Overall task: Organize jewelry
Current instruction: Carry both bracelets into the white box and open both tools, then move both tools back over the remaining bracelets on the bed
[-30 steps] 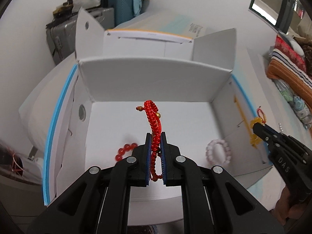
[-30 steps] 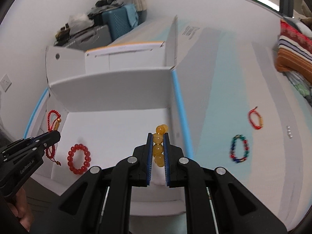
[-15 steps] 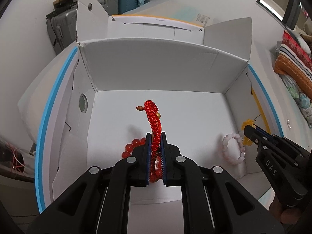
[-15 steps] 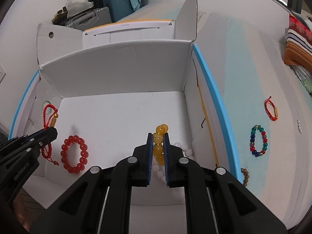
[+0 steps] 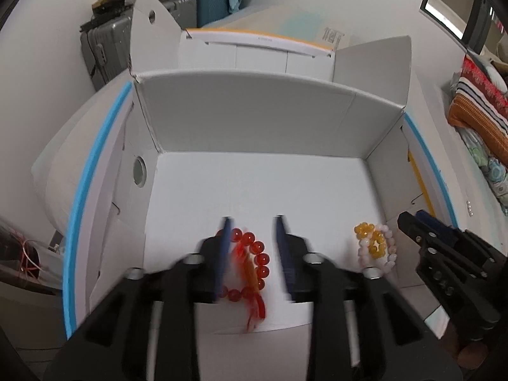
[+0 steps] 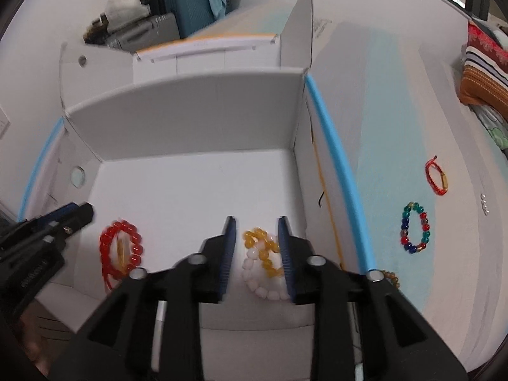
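A white cardboard box (image 5: 254,120) (image 6: 190,123) lies open in front of me. My left gripper (image 5: 252,222) is open above the box floor; the red woven cord bracelet (image 5: 250,279) lies blurred below it, across a red bead bracelet (image 5: 257,254). My right gripper (image 6: 256,222) is open; the yellow bead bracelet (image 6: 263,250) lies below it on a white-pink bead bracelet (image 6: 257,282). The yellow and pink bracelets also show in the left wrist view (image 5: 374,244). The red bracelets show in the right wrist view (image 6: 120,250).
On the pale blue surface right of the box lie a multicolour bead bracelet (image 6: 414,231), a red cord bracelet with a gold tube (image 6: 436,179), a brown bead bracelet (image 6: 390,277) and small pearls (image 6: 484,203). Suitcases (image 5: 197,3) stand at the back. A striped pillow (image 5: 479,108) lies right.
Both grippers have opened. The red woven bracelet dropped onto the red beads and the yellow bracelet dropped onto the pink beads. Both grippers moved further over the box.
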A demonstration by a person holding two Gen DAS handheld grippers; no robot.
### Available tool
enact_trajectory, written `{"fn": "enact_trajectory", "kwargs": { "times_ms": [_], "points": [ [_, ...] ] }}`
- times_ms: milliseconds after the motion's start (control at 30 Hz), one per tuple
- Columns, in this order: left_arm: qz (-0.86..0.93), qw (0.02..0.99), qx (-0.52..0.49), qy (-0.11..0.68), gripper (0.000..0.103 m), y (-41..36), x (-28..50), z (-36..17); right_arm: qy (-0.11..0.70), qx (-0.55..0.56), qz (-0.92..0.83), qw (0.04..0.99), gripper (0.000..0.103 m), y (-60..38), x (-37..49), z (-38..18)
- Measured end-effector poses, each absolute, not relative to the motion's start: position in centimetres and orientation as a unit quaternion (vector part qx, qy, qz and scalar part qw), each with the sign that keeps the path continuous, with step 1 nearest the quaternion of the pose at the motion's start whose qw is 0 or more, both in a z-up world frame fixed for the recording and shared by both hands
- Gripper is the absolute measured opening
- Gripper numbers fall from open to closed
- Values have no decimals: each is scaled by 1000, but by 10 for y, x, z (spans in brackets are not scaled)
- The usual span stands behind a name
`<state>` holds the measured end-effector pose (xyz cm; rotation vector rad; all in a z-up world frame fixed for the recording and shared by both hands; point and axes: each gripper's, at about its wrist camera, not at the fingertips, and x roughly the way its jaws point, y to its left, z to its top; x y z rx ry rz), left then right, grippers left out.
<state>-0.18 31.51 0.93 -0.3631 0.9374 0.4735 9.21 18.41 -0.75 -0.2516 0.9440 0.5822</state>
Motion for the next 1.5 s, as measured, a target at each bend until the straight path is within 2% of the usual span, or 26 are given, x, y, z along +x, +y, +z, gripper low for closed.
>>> {"fn": "enact_trajectory", "kwargs": {
  "times_ms": [33,167,233,333,400,667,1100,1500],
  "points": [
    [227,853,-167,438,45,312,-3,14,439,-115,273,848,44,180,91,0],
    [222,866,-161,418,67,302,-7,28,410,-97,269,866,63,158,88,26],
    [221,872,-156,407,81,294,-7,35,395,-92,260,876,77,148,92,38],
    [208,882,-146,398,92,280,-3,43,370,-89,236,894,88,128,95,53],
    [194,887,-141,394,96,268,1,46,360,-88,222,902,91,114,99,61],
    [139,899,-117,398,97,208,33,51,340,-83,181,919,95,54,114,71],
    [43,910,-67,408,97,89,105,48,360,-45,117,924,95,-59,168,59],
    [9,890,-33,455,97,15,187,-10,399,-22,56,915,95,-148,249,15]
  ]
}}
